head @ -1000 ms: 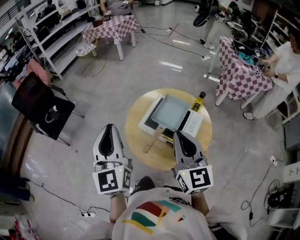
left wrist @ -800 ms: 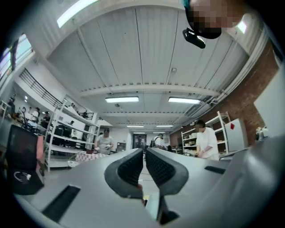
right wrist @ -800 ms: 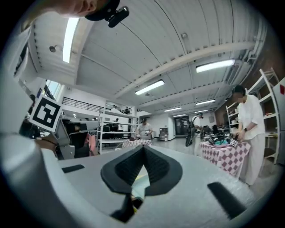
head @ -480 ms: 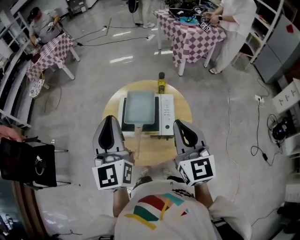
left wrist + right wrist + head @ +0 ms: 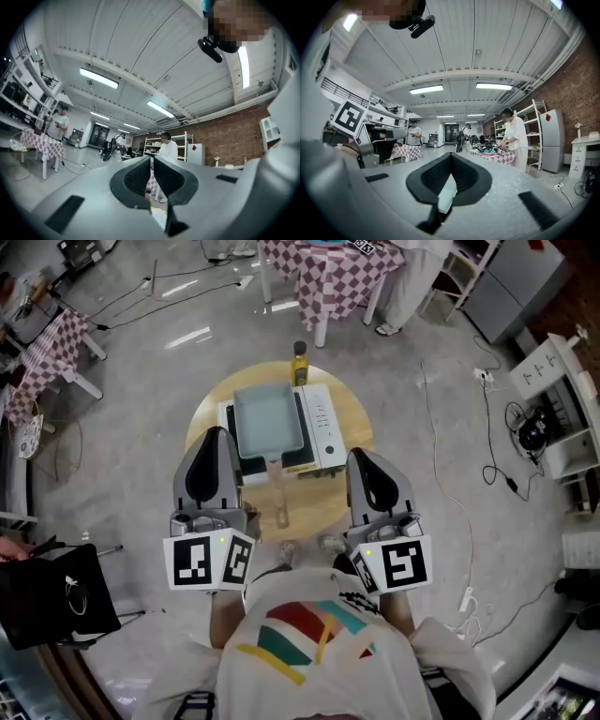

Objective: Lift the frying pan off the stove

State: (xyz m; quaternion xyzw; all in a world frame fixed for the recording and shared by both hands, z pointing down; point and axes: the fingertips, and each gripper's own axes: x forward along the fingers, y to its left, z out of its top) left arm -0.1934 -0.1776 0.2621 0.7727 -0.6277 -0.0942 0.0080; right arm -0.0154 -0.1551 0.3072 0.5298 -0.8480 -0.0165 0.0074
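A rectangular grey frying pan (image 5: pixel 268 420) sits on a white stove (image 5: pixel 322 428) on a round wooden table (image 5: pixel 352 442). Its wooden handle (image 5: pixel 279 495) points toward me. My left gripper (image 5: pixel 215 437) hangs in the air at the table's near left edge, jaws shut and empty. My right gripper (image 5: pixel 362 457) hangs at the near right edge, also shut and empty. Neither touches the pan or its handle. The left gripper view shows the left gripper (image 5: pixel 152 161) with its pads nearly together, aimed at the room. In the right gripper view the right gripper (image 5: pixel 451 157) has its tips closed.
A yellow oil bottle (image 5: pixel 299 363) stands at the table's far edge behind the stove. A checkered table (image 5: pixel 328 273) with a person beside it is farther back, another checkered table (image 5: pixel 42 348) stands left. A black chair (image 5: pixel 56 601) is near left. Cables (image 5: pixel 487 442) cross the floor on the right.
The head view has swung round, so the table with the pan now lies straight ahead and closer. Both grippers keep their place in the view and stay shut.
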